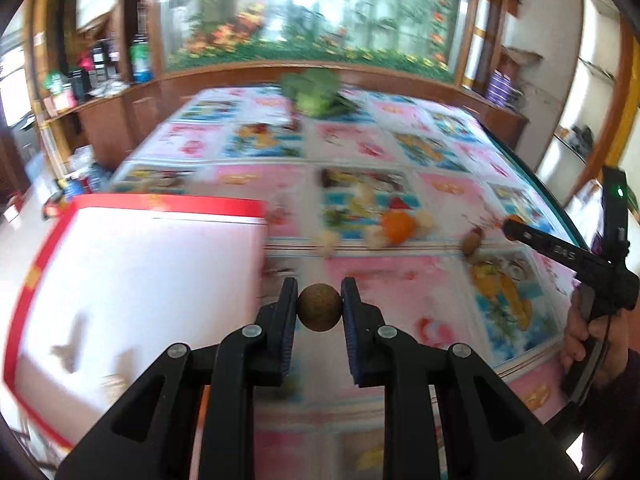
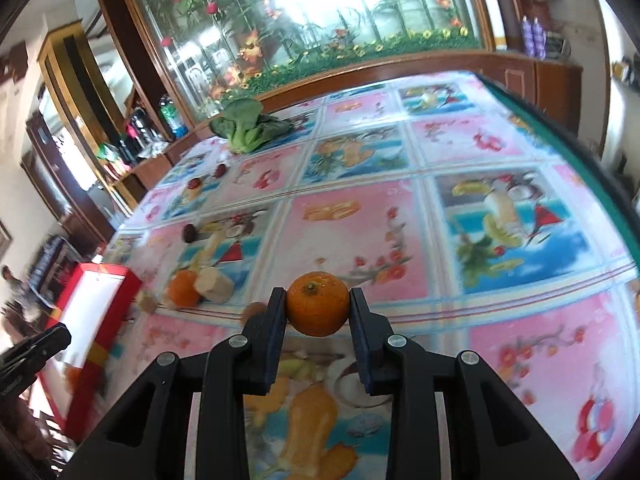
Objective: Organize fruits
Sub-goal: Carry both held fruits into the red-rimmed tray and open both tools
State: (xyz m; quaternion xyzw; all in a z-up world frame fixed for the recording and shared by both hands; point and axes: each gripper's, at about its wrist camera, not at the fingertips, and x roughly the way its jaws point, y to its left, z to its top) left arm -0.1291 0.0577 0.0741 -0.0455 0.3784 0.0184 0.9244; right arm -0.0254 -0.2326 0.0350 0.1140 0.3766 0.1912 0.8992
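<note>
box [image 2: 100, 304] at the counter's [image 2: 500, 340] left; orange [image 2: 182, 294] right of it; leafy greens [image 2: 246, 126] far behind.

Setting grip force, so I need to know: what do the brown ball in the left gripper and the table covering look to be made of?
Brown ball: a real fruit by its look, with a matte, finely rough tan skin, possibly a longan; firmness can't be judged. Table covering: probably glossy plastic or vinyl sheet, since its printed fruit panels show window glare.
</note>
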